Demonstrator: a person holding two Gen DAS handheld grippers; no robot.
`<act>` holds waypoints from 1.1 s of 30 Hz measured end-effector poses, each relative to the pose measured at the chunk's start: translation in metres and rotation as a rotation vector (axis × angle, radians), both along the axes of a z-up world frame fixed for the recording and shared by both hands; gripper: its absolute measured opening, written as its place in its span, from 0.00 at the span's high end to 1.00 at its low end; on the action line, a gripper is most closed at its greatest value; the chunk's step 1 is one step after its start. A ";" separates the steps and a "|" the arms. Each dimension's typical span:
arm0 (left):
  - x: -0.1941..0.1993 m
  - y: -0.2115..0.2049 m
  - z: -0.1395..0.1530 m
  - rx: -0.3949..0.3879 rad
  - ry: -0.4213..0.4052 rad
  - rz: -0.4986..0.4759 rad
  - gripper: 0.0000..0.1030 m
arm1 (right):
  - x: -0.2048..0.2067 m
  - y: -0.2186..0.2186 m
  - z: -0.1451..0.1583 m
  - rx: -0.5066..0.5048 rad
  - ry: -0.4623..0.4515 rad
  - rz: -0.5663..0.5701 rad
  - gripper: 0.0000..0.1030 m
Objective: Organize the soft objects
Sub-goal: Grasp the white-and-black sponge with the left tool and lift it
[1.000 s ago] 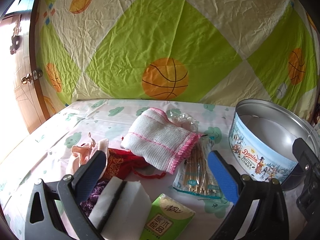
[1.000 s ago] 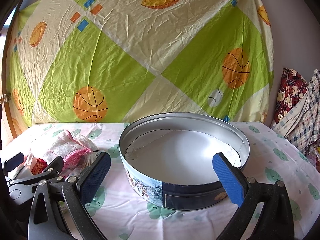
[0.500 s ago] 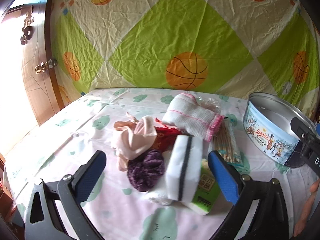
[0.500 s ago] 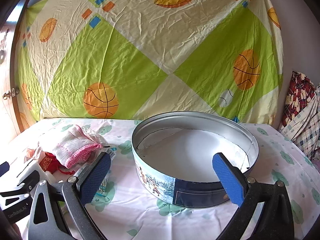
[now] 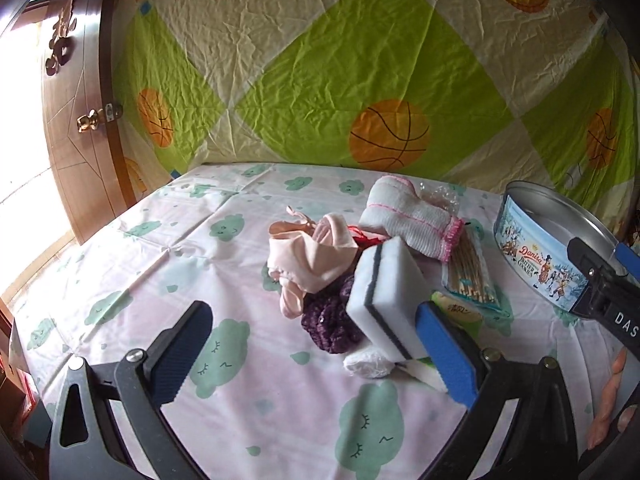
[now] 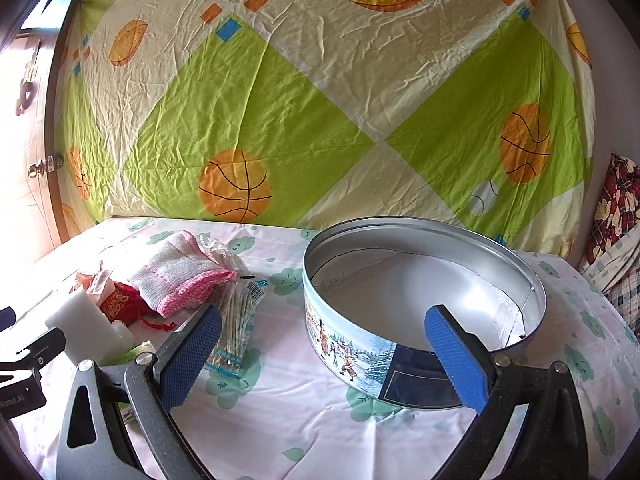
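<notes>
A sheet printed with green squares and orange basketballs [image 5: 390, 136] hangs behind a bed covered in a pale sheet with green cloud faces [image 5: 224, 352]; a wooden door [image 5: 76, 120] stands at the left edge. The soft things lie in a heap near the middle of the bed, toward its right side. A white sponge with a dark stripe [image 5: 384, 300] stands tilted on the heap, with a purple knitted piece [image 5: 330, 322] just to its left and a peach cloth [image 5: 308, 258] bunched behind that. A white knit glove with a pink cuff [image 5: 412, 220] lies further back, touching a bit of crinkled clear plastic [image 5: 440, 196]. A red pouch [image 6: 120, 304] shows between the peach cloth and the glove. A packet of wooden sticks [image 5: 472, 272] lies flat between the heap and the round cookie tin [image 6: 420, 304], which stands open and bare inside near the right edge of the bed. A green tissue pack [image 5: 460, 310] peeps out under the sponge. The left gripper [image 5: 316, 348] hangs over the near edge of the bed with its fingers spread wide, nothing between them; its right pad sits just in front of the sponge. The right gripper [image 6: 324, 356] hovers before the tin, fingers likewise wide and holding nothing. Checked fabric [image 6: 616, 256] is piled at the far right
</notes>
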State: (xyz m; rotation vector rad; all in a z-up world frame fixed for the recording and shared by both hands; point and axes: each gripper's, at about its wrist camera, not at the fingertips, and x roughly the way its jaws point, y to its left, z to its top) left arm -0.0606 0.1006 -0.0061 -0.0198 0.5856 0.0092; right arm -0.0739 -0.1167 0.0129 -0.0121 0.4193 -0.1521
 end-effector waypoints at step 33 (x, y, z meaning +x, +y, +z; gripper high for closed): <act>0.037 -0.035 -0.012 -0.074 0.115 -0.081 0.22 | -0.003 0.009 0.000 0.019 0.021 0.065 0.01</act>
